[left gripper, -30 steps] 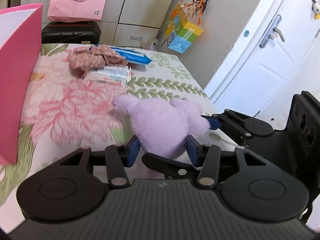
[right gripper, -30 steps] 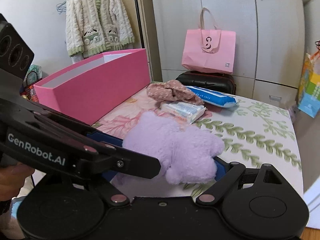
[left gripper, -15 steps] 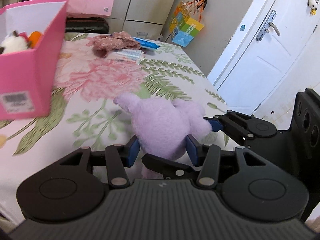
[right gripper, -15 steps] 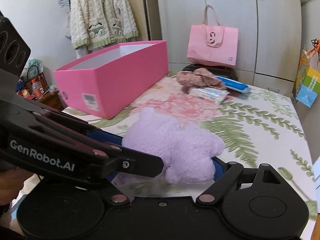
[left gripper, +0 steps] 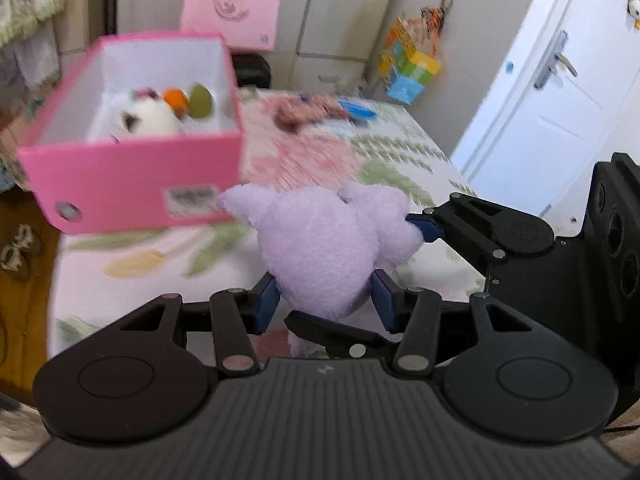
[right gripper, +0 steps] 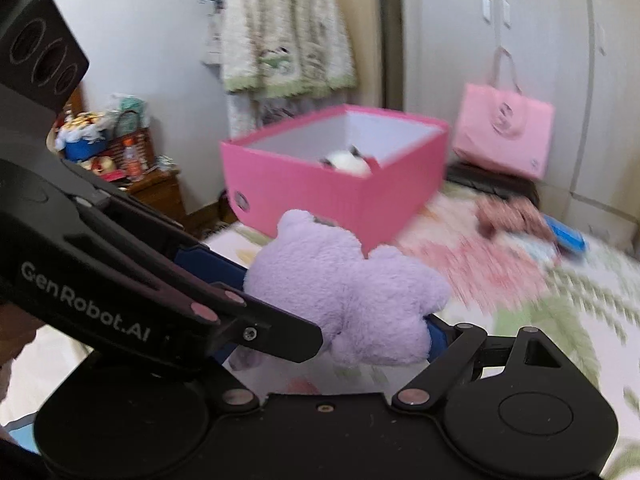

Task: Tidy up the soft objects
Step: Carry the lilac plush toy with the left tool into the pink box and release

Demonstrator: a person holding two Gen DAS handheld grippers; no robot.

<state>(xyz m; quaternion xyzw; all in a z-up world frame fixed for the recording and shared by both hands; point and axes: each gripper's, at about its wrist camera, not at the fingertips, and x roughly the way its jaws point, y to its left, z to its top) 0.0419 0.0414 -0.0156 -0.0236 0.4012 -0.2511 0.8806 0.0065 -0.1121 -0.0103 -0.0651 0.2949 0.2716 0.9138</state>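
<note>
Left wrist view. The left gripper (left gripper: 324, 300) is clamping its blue pads on the lower body of a purple plush toy (left gripper: 324, 248), jaws partly closed around it. The right gripper (left gripper: 424, 229) is entering from the right; one of its blue pads is pressing the toy's far side. The toy is hanging above the near edge of a bed (left gripper: 400, 168) with a floral cover. A pink box (left gripper: 132, 184) is standing open just left of and behind the toy, holding a white plush (left gripper: 148, 118), an orange item (left gripper: 176, 100) and a green item (left gripper: 200, 100). Farther back on the bed a brownish cloth (left gripper: 308, 110) and a blue packet (left gripper: 360, 109) are lying together, blurred. A pink bag (left gripper: 232, 16) is leaning against the cupboards behind.

Right wrist view. The right gripper (right gripper: 336, 308) is holding the purple plush toy (right gripper: 344, 288) with jaws spread wide, a pad showing at the toy's lower right; the left-hand pad is mostly hidden behind the left gripper (right gripper: 224, 264), which is crossing in from the left and gripping the same toy. The pink box (right gripper: 340, 192) is sitting on the bed (right gripper: 560, 312) just behind the toy, the white plush (right gripper: 348, 162) showing inside.
</note>
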